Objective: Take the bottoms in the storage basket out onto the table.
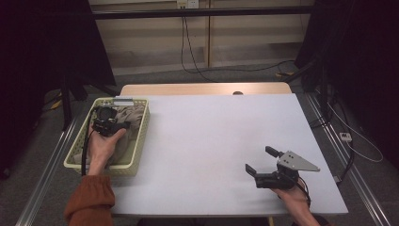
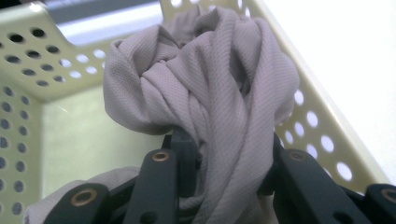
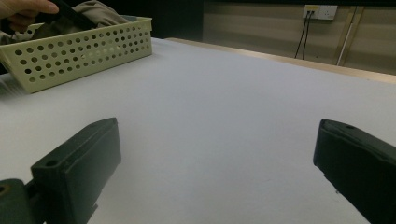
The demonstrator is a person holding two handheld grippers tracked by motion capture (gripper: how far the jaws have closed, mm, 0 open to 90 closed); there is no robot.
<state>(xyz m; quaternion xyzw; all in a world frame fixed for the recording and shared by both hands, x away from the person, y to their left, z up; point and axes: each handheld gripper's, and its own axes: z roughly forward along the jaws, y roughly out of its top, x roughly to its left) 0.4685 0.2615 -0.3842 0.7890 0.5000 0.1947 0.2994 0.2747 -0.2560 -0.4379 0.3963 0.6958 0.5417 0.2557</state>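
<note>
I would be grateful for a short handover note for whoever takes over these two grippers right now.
Left gripper: shut on a bunch of the grey cloth, inside the pale yellow basket at the table's left edge.
Right gripper: open, holding nothing, low over the bare white table at the near right.
Done: the cloth is gripped.
Left: probably lift it out of the basket and lay it on the table, with the right gripper helping.

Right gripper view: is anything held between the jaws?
No, the right gripper stands open over the bare white table.
</note>
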